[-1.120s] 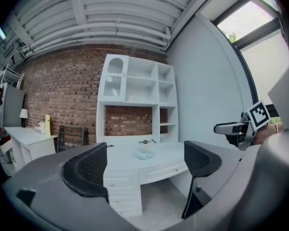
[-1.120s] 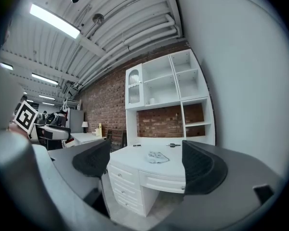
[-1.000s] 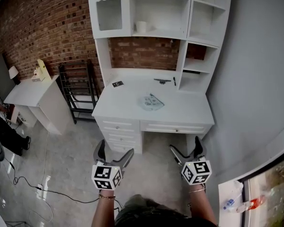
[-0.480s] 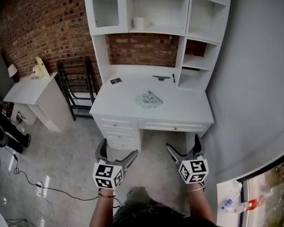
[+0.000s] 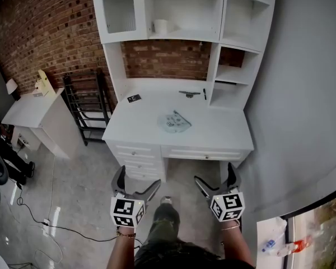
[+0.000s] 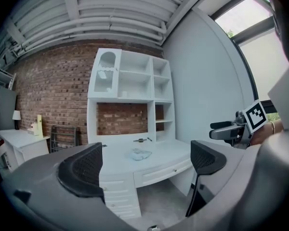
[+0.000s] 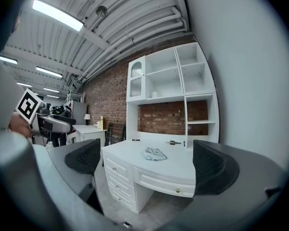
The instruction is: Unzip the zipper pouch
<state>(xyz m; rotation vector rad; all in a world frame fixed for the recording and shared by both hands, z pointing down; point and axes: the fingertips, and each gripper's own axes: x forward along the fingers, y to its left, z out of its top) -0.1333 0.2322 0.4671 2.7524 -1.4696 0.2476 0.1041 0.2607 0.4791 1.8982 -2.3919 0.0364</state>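
The zipper pouch (image 5: pixel 175 121) lies flat near the middle of the white counter (image 5: pixel 218 132), in front of the brick-backed hutch (image 5: pixel 168 60). It is pale and partly translucent, and its pull tab cannot be made out from this range. The left gripper (image 5: pixel 137 179) and the right gripper (image 5: pixel 214 175) are held low in front of the person. Both are over the floor (image 5: pixel 89 184), short of the counter's front edge and well apart from the pouch, and each points roughly level toward the counter. Both grippers have just been opening. In the left gripper view the fingers (image 6: pixel 82 170) stand released and wide apart with nothing between them, and only the distant counter and pouch show through the gap. In the right gripper view the fingers (image 7: pixel 213 168) are likewise released and empty. The step in hand is judged to be the approach. No contact has been made and the zipper appears untouched. The next move calls for bringing both grippers up to the counter and over the pouch. One gripper should clamp the pouch body close to the closed end of the zipper. The other must close precisely on the small pull tab once its position is identified. The pouch looks light and the counter smooth, so the pouch is likely to slide unless it is restrained before the tab is drawn.
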